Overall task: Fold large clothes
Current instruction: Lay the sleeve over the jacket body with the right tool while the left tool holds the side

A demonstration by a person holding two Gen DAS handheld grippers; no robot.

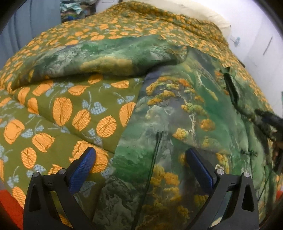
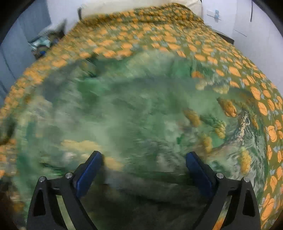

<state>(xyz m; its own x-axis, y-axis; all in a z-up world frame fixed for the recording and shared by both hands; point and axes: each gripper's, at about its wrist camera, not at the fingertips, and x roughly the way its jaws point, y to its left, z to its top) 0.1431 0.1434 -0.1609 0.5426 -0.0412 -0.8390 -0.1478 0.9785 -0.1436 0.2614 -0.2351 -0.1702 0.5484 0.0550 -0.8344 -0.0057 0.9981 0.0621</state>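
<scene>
A large green garment printed with landscape and yellow-orange tree clusters lies spread on a bed. Part of it is folded over towards the far left. A dark collar or strap shows at its right. My left gripper is open and empty just above the garment's near left edge. In the right wrist view the same garment fills the middle, blurred by motion. My right gripper is open and empty above it.
The bed is covered by an olive bedspread with orange flowers, also in the right wrist view. A white pillow lies at the head. Walls stand close on the right. Clutter sits at the far left corner.
</scene>
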